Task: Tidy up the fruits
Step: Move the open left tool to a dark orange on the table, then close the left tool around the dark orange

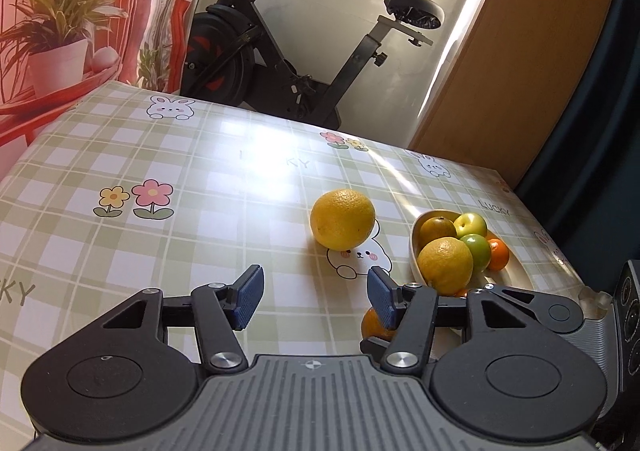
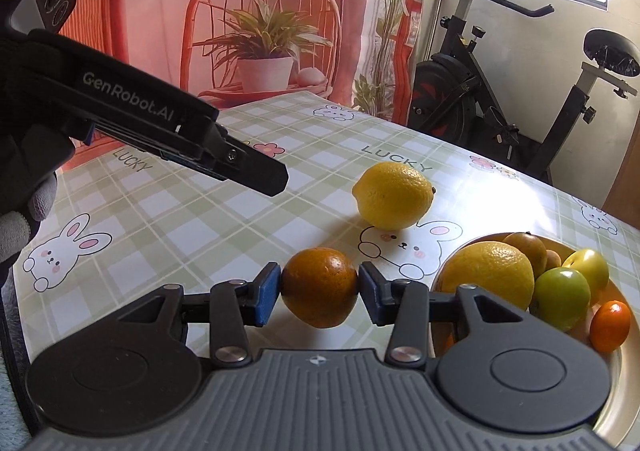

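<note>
My right gripper (image 2: 319,291) is shut on an orange (image 2: 319,287), both blue pads pressed to its sides just above the table. That orange (image 1: 375,325) peeks out behind my left gripper's right finger. A yellow lemon (image 2: 393,195) lies loose on the checked tablecloth beyond it, the same lemon (image 1: 343,219) ahead of my left gripper (image 1: 316,297), which is open and holds nothing. A pale bowl (image 2: 616,391) at the right holds a big yellow citrus (image 2: 488,271), green fruits (image 2: 562,297), a small orange fruit (image 2: 610,325) and a brownish one (image 2: 526,249).
An exercise bike (image 1: 280,47) stands behind the table's far edge. A pink backdrop with a printed chair and plant (image 2: 264,47) hangs at the left. A gloved hand (image 2: 24,211) holds the left gripper's body (image 2: 160,123). The tablecloth (image 1: 140,155) stretches left.
</note>
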A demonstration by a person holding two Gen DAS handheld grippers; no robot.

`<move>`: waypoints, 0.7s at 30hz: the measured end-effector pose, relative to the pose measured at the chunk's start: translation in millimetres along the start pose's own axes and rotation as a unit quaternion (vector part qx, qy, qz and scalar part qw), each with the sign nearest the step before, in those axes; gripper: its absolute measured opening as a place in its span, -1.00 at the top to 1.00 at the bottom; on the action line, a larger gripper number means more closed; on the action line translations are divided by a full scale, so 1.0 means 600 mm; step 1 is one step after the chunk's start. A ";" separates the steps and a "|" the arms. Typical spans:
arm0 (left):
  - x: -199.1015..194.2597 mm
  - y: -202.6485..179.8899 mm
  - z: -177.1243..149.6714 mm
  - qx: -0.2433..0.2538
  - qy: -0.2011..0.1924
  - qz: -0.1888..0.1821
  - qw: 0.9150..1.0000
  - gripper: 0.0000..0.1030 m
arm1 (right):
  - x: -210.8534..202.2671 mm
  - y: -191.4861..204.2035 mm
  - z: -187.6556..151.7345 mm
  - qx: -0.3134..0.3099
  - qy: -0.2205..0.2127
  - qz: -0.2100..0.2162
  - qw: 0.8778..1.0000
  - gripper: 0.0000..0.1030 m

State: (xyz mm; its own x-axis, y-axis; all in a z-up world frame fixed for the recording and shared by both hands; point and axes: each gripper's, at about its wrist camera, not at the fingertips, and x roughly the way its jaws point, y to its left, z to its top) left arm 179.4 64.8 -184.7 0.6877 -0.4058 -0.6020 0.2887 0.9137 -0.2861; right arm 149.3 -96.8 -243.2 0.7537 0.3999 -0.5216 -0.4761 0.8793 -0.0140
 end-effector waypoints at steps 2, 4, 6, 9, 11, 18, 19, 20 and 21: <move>-0.002 -0.001 0.000 -0.003 0.001 -0.006 1.000 -0.25 | 0.000 -0.001 -0.006 0.009 -0.001 -0.002 1.000 0.11; -0.007 -0.005 0.000 -0.008 0.000 -0.011 1.000 -0.50 | -0.001 -0.006 -0.012 0.019 -0.002 -0.001 1.000 0.11; -0.012 -0.009 -0.002 -0.012 -0.006 -0.011 1.000 -0.67 | -0.004 -0.009 -0.016 0.026 -0.011 0.000 1.000 0.10; -0.012 -0.013 -0.002 -0.018 -0.002 -0.006 1.000 -0.71 | -0.004 -0.011 -0.021 0.034 -0.015 0.004 0.999 0.10; -0.009 -0.015 -0.004 -0.021 0.005 -0.004 1.000 -0.71 | -0.007 -0.010 -0.022 0.033 -0.020 0.003 0.999 0.09; -0.004 -0.024 -0.013 -0.015 0.010 0.019 1.000 -0.71 | -0.012 -0.020 -0.026 0.052 -0.027 0.008 0.998 -0.04; -0.003 -0.026 -0.013 -0.014 0.014 0.024 1.000 -0.71 | -0.012 -0.021 -0.026 0.053 -0.027 0.011 0.998 -0.05; -0.001 -0.027 -0.014 -0.014 0.017 0.026 0.999 -0.71 | -0.013 -0.021 -0.027 0.052 -0.027 0.014 0.998 -0.05; -0.001 -0.029 -0.016 -0.013 0.019 0.025 0.999 -0.71 | -0.014 -0.021 -0.027 0.051 -0.028 0.019 0.998 -0.05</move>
State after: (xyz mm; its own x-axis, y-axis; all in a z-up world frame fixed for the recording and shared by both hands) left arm 167.4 49.2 -186.7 0.6755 -0.3603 -0.6433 0.2366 0.9323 -0.2737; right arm 141.7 -115.7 -252.7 0.7615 0.4438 -0.4724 -0.4577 0.8842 0.0930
